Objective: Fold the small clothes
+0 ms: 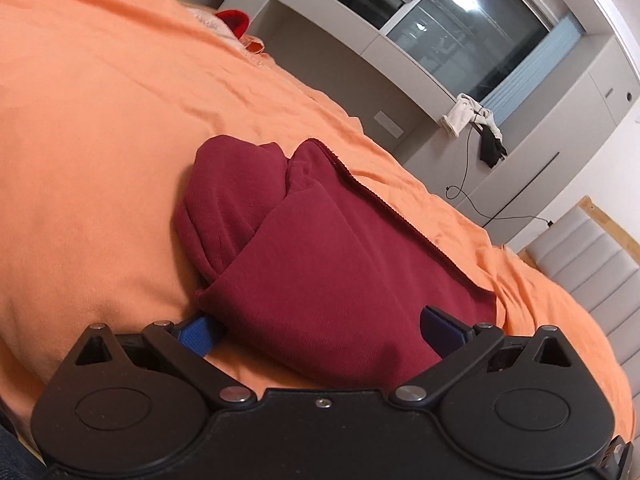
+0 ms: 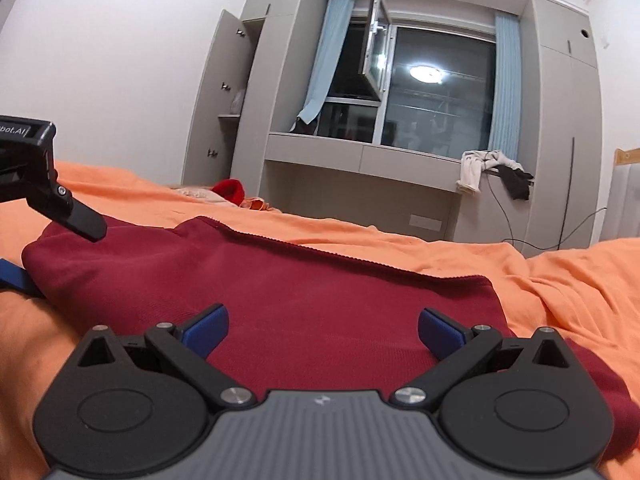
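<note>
Nearest the lens, the left tongs (image 1: 322, 330) stand spread wide, their blue pads either side of the near edge of the dark red garment (image 1: 320, 248); one pad sits at its left corner, the other over its right part, and neither pinches cloth. The right tongs (image 2: 323, 330) are likewise spread, hovering low over the same garment's near hem with nothing between the pads. The garment lies on the orange bedsheet (image 1: 100, 128), just ahead of both tongs, already doubled over: a rounded folded bundle shows beyond the left tongs and a ribbed edge runs along the far side. A red item (image 2: 229, 190) rests well beyond, near the bed's far edge.

By my judgement a fold is partly made and both tongs are placed to take the near edge. Next, each should close on a corner, lift together, and carry the edge across evenly, keeping the layers from slipping.
</note>
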### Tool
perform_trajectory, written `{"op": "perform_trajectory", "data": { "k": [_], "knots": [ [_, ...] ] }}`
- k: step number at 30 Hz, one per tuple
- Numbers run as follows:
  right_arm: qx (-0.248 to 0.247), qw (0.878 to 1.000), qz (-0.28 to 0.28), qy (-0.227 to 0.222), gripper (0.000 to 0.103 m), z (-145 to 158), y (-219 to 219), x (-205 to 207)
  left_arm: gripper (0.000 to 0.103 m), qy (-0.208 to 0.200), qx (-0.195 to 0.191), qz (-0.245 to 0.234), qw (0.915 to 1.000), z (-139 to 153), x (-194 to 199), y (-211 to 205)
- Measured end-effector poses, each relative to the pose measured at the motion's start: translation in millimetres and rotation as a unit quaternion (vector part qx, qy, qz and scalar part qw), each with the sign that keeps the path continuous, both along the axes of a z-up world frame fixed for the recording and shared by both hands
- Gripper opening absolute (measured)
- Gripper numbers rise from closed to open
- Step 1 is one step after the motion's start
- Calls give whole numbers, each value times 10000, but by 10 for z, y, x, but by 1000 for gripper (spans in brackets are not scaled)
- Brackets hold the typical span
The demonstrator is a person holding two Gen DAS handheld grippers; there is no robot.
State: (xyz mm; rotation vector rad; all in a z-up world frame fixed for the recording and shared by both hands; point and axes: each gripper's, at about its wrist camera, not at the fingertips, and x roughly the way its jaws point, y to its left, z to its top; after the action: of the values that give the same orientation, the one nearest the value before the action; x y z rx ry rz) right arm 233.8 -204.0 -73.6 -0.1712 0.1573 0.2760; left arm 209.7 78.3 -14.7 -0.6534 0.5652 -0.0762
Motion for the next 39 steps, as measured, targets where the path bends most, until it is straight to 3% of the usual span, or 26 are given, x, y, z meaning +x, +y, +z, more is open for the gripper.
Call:
{"op": "perform_trajectory", "data": {
  "k": [6,10,18,39],
  "knots": [
    [-132,9996,-155,-217,103,-73,1,-114,102,-41,63,-7,10000,4,-28,14],
    [-67,9998,-107,-129,103,-84,-20,-125,102,-33,121,-1,9999,0,-30,9],
    [79,9999,-53,-99,103,-92,-73,-143,102,-32,675,-17,9977,28,-36,-139],
    [92,9999,-28,-93,103,-80,-97,-149,102,-48,713,-15,9974,-13,-55,-135]
  ]
}}
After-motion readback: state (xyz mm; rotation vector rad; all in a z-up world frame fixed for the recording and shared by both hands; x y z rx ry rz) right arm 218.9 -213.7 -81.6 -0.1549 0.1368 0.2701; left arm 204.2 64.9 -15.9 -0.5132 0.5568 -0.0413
